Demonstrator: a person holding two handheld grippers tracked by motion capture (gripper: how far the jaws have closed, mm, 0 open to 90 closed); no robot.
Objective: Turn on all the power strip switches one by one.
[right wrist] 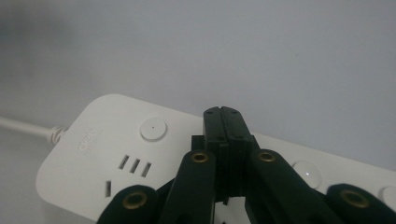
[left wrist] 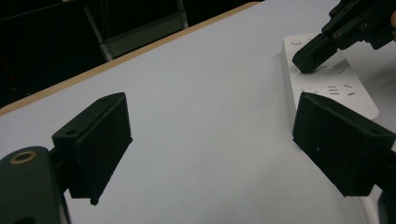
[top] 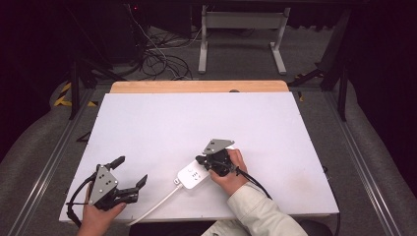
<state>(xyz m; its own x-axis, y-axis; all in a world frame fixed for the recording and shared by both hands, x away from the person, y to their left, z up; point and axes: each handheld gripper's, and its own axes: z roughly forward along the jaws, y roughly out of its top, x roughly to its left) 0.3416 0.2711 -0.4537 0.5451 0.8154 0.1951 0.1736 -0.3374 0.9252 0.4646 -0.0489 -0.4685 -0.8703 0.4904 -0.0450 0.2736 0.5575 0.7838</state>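
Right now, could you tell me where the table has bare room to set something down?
The far half of the white table, up to the wooden edge, is bare, as is the right side beyond the right gripper. The near edge is crowded: left gripper, power strip and its cord.

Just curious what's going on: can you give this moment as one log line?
right gripper: shut, tips on power strip | left gripper: open, empty | white table

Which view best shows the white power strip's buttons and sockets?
The right gripper view: the power strip is close, button and slots sharp. The left gripper view shows its top at the right edge; the high view shows it small beside the right gripper.
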